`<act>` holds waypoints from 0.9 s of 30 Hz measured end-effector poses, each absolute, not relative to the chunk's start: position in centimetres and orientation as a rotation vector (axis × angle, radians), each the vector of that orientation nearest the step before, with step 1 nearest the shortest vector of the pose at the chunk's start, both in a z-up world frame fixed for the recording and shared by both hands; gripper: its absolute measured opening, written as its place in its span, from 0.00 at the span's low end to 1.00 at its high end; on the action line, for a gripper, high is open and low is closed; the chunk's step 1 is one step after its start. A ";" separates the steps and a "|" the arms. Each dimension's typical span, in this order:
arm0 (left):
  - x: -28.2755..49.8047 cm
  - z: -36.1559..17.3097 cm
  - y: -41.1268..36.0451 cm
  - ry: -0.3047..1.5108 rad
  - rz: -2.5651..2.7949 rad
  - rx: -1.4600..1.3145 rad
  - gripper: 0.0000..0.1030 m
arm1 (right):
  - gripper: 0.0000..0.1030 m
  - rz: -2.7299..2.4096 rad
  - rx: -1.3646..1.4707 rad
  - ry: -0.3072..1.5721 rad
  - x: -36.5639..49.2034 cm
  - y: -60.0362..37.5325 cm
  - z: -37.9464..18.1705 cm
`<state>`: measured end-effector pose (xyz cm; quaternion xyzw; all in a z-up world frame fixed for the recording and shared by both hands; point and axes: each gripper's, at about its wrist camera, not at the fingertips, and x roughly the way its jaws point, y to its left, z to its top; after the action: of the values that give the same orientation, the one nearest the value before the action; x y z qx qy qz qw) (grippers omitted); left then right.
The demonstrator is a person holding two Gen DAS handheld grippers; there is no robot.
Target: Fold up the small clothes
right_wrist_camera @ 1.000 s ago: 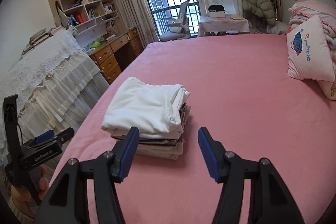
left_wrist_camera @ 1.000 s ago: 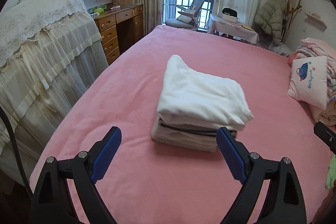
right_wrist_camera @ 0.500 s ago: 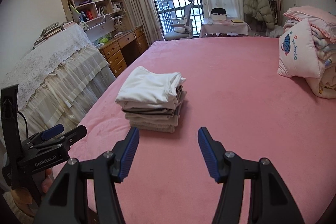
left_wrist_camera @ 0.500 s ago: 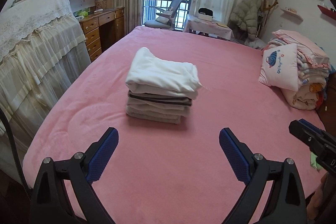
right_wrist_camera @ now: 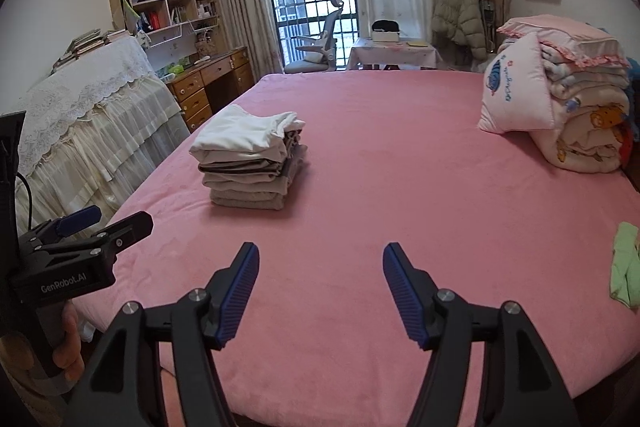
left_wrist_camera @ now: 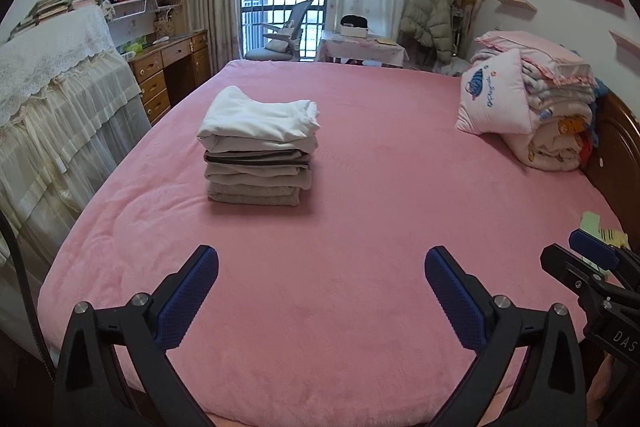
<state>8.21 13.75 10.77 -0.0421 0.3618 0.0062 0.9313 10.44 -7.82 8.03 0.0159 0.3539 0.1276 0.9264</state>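
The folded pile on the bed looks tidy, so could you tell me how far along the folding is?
Done: a neat stack of folded clothes sits on the pink bed. In hand: nothing; the left gripper and right gripper are open. Left: a light green garment lies unfolded at the bed's right edge.

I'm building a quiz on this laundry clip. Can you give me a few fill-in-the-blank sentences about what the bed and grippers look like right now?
1. The stack of folded clothes sits on a ____ bedspread.
2. The top garment in the stack is ____ in colour.
3. The left gripper and the right gripper both have their jaws ____.
4. An unfolded light ____ garment lies near the bed's right edge.

Missing words: pink; white; open; green
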 end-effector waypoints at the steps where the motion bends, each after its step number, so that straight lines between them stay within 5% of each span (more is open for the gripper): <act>1: 7.4 10.4 13.2 0.743 0.006 -0.093 1.00 | 0.73 0.254 0.041 0.721 9.7 -8.3 7.8; 11: 2.8 7.2 10.9 0.785 0.028 -0.140 1.00 | 0.82 0.118 0.030 0.681 4.1 -9.3 4.8; 27: 2.5 5.8 8.8 0.830 0.045 -0.114 1.00 | 0.82 0.111 0.078 0.721 3.9 -10.8 3.0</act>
<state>2.46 8.80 5.84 -0.0553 0.4029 0.0219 0.9133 3.93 -10.76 2.98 0.0379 0.3523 0.0544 0.9335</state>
